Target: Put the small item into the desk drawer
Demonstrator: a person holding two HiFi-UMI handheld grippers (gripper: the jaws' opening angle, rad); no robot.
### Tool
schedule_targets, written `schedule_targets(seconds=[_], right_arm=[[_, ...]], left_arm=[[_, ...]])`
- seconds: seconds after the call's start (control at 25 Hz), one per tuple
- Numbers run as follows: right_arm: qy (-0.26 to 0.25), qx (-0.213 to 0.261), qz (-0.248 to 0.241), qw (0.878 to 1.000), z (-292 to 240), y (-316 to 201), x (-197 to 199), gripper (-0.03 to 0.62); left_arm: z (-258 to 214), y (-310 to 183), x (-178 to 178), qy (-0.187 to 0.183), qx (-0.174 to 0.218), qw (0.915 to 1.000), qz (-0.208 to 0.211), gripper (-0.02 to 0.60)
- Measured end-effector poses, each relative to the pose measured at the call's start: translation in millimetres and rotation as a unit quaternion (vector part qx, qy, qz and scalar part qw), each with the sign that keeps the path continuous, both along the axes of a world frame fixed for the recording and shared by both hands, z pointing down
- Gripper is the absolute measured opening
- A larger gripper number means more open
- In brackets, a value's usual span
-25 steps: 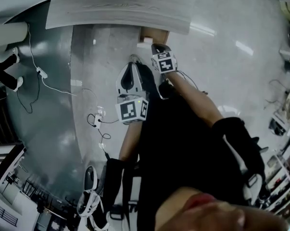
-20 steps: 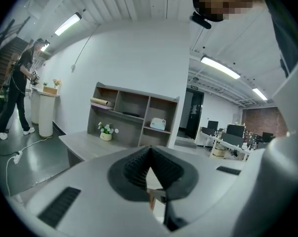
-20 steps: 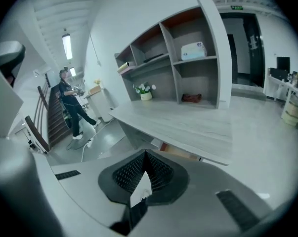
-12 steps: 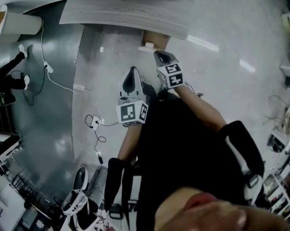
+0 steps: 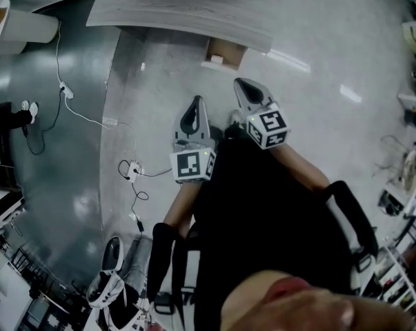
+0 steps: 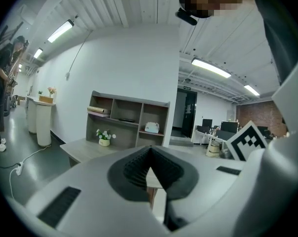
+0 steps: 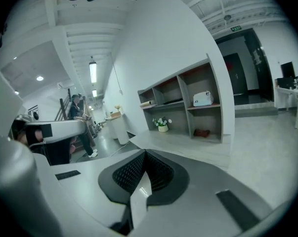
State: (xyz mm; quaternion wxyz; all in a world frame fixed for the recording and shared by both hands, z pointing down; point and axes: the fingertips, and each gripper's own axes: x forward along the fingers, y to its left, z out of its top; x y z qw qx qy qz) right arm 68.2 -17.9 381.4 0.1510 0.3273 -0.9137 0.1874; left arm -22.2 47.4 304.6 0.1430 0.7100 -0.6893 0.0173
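Two grippers are held out in front of the person, low of centre in the head view. The left gripper and the right gripper both point toward the desk at the top of the frame, and both are well apart from it. Each gripper's own view shows its jaws pressed together at the tips with nothing between them, so neither carries anything.

The small item cannot be picked out with certainty. The shelf unit on the desk holds a white object in one compartment, and a flower pot stands beside it on the desktop. Either could be meant, or neither. A brownish box shape juts from under the desk's near edge, with a pale piece at its lower left. It may be the drawer (I would not swear to it).

Judging from this, the task has hardly begun. The main risks:
- The jaws are shut, so reaching for the item without parting them first would push it away or knock it over.
- A cable trails over the floor at the left of the head view, and walking that way could snag a foot.
- With several small things on the desk, the wrong one could be taken.
- If the drawer is only partly out, the item could catch on its front and drop to the floor.
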Motion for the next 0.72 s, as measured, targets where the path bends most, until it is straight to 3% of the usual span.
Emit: schedule_targets(seconds=[0.32, 0.72], right_arm=[[-0.017, 0.018, -0.008, 1.000, -34.8, 35.5, -9.5, 0.000], [-0.008, 0.025, 0.023, 0.999, -38.6, 40.8, -16.5, 0.000]], left_arm=[[-8.5, 5.6, -18.9, 0.010, 0.012, 0.9998, 0.013, -0.002], [-7.5, 6.5, -38.3, 0.017, 0.020, 0.9995, 0.019, -0.002]])
